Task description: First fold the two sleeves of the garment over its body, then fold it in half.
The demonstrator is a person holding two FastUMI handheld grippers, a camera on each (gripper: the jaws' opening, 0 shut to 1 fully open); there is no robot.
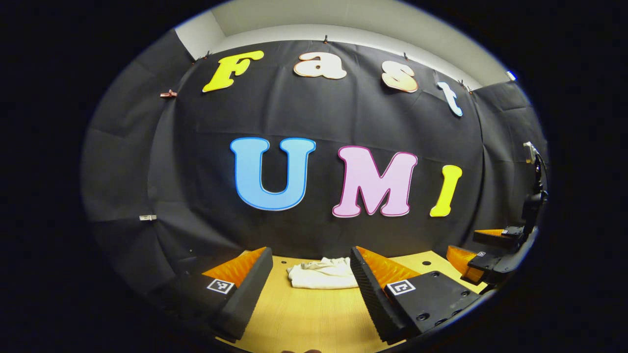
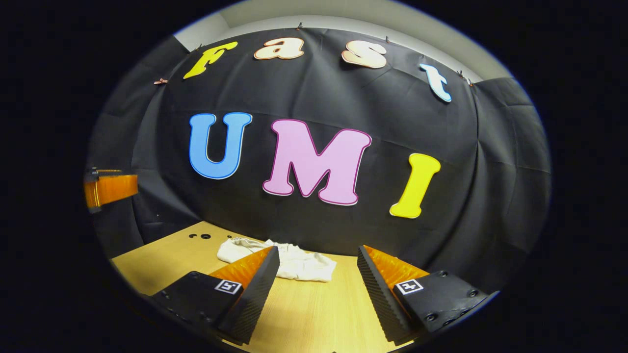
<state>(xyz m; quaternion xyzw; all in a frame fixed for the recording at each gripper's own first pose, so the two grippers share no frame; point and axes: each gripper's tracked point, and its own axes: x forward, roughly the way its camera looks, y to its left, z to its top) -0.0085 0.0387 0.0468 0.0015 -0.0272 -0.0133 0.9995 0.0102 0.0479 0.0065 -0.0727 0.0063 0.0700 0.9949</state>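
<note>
Nearest the lens in the left gripper view, the left gripper (image 1: pixel 309 289) stands wide open, gripping nothing, above the wooden table (image 1: pixel 314 318); the garment (image 1: pixel 321 273) lies beyond it as a compact pale bundle near the back wall. In the right gripper view the right gripper (image 2: pixel 316 289) gapes equally wide and empty, the cloth just past its left finger. The garment looks already folded (sleeves hidden, so unconfirmed); little seems left beyond withdrawing.
</note>
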